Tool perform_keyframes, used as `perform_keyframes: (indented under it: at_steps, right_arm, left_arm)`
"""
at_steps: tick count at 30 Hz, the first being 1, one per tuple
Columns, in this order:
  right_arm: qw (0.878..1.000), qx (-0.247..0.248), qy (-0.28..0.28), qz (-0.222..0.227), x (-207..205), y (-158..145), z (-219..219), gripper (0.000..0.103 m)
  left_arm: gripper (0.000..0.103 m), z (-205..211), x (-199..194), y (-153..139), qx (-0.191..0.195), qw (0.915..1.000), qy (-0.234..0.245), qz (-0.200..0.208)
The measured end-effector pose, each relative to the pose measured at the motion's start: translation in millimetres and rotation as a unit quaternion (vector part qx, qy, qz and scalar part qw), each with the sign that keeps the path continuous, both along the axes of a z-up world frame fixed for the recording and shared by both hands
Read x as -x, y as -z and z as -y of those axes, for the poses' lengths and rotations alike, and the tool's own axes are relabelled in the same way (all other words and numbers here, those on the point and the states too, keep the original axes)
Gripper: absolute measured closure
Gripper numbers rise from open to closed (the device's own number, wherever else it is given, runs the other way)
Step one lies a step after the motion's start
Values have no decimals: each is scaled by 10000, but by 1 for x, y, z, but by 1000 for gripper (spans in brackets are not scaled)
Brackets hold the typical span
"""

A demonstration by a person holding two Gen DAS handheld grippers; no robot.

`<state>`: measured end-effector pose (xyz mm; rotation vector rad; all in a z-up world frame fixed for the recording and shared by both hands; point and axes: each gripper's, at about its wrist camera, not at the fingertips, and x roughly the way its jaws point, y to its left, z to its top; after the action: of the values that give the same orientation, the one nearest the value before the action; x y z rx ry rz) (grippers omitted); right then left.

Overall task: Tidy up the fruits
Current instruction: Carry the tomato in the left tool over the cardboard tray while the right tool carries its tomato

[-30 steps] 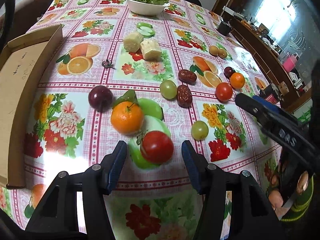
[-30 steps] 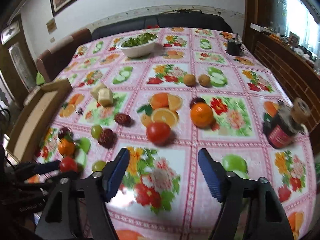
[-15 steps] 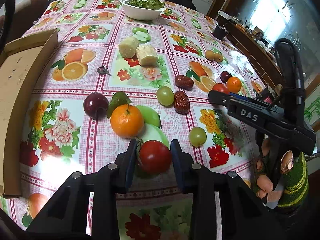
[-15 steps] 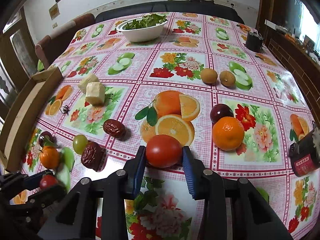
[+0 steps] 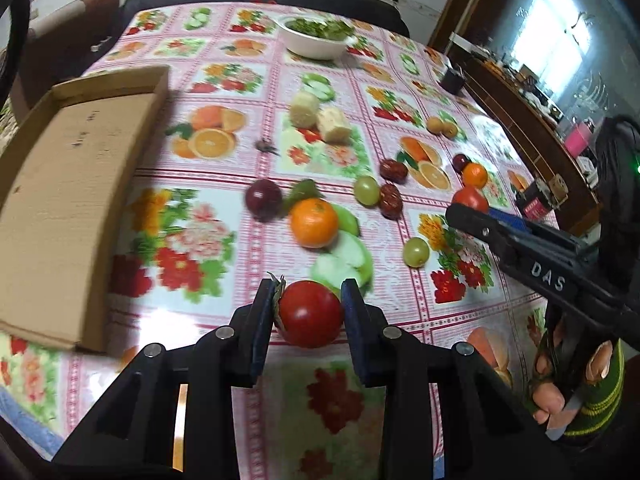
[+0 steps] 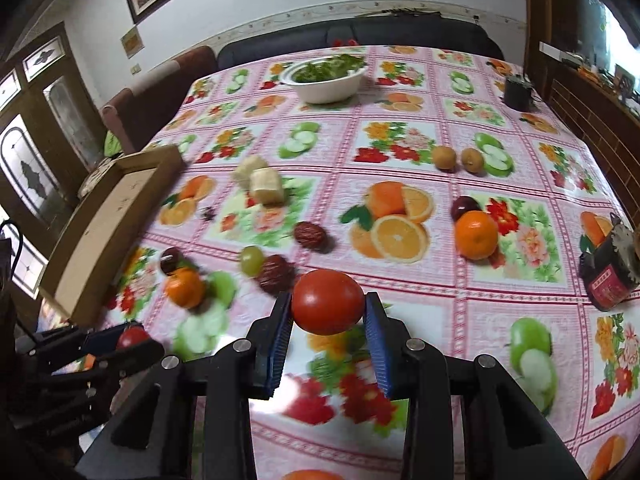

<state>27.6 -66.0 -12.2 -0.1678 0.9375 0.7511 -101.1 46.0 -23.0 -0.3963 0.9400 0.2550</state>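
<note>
My left gripper is shut on a red tomato with a green stem, held above the table's near edge. My right gripper is shut on a second red tomato, lifted off the cloth; it also shows in the left wrist view. Loose fruit lies on the flowered tablecloth: an orange, a dark plum, two green grapes, two red dates, another orange beside a plum, and two small brown fruits.
An open cardboard box lies at the table's left edge. A white bowl of greens stands far back. Two pale cut chunks lie mid-table. A dark jar lies at the right edge, a black cup far right.
Both grippers closed on their tomatoes and lifted them off the cloth. The left one has swung toward the left, bringing the cardboard box more into view.
</note>
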Motion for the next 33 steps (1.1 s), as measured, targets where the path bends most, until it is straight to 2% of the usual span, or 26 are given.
perform_keyframes:
  at_steps: [8,17,28,33]
  right_arm:
    - [9983,-194,-543,-60,34,-20,-35,67]
    - [9907,-352,-1315,6,75,-39,-92,67]
    - [9846,-396,-1704,-45,89,-43,-125,67]
    - [9824,-434,-1811,-161,90,-41,-136,67]
  left_arm:
    - [72,-32,30,-11,-267,9982,-538,81]
    - [72,-67,52,-14,-502,9925,-1113,6]
    - [72,-92,65,-14,-603,9877,-1444,-62]
    - [72,-106,67,-13,-615,9876,-1437,-149]
